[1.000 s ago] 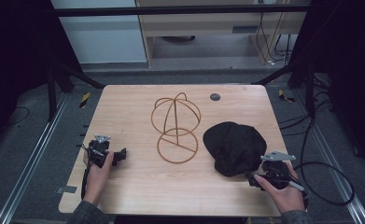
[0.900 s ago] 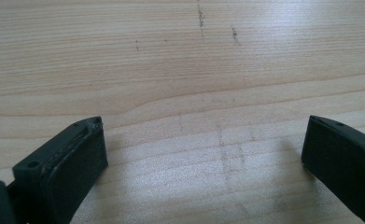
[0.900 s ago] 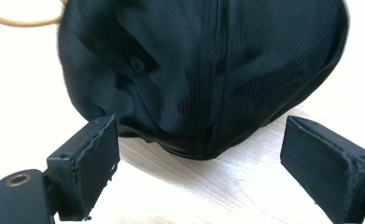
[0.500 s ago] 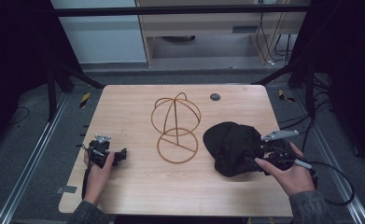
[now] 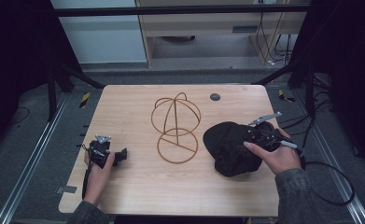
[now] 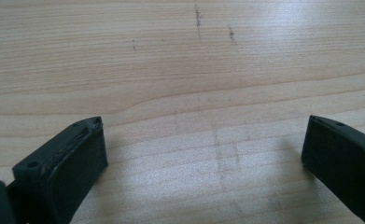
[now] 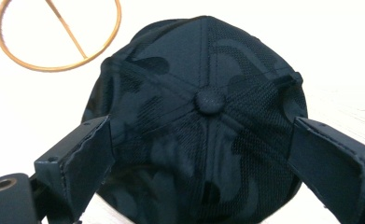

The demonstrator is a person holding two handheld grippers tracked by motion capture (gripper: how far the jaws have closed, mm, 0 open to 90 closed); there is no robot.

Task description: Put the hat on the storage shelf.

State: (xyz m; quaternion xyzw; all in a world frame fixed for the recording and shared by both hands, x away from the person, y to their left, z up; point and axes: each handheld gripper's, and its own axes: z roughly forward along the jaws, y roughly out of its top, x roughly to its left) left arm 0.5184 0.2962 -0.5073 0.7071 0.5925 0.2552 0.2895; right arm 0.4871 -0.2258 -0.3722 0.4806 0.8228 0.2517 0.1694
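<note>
A black camouflage cap lies crown up on the right of the wooden table. In the right gripper view the cap sits between the spread jaws, its top button centred. My right gripper hovers over the cap's right side, open. A brass wire cap stand stands at the table's middle; its ring base shows beyond the cap. My left gripper rests low at the table's left, open, with bare wood between its jaws.
A small dark round disc lies near the table's far edge. Metal frame rails run along both sides of the table. A cable trails from the right gripper off the right edge.
My right gripper has moved from the table's front right corner up and left, over the cap. The left gripper has stayed still.
</note>
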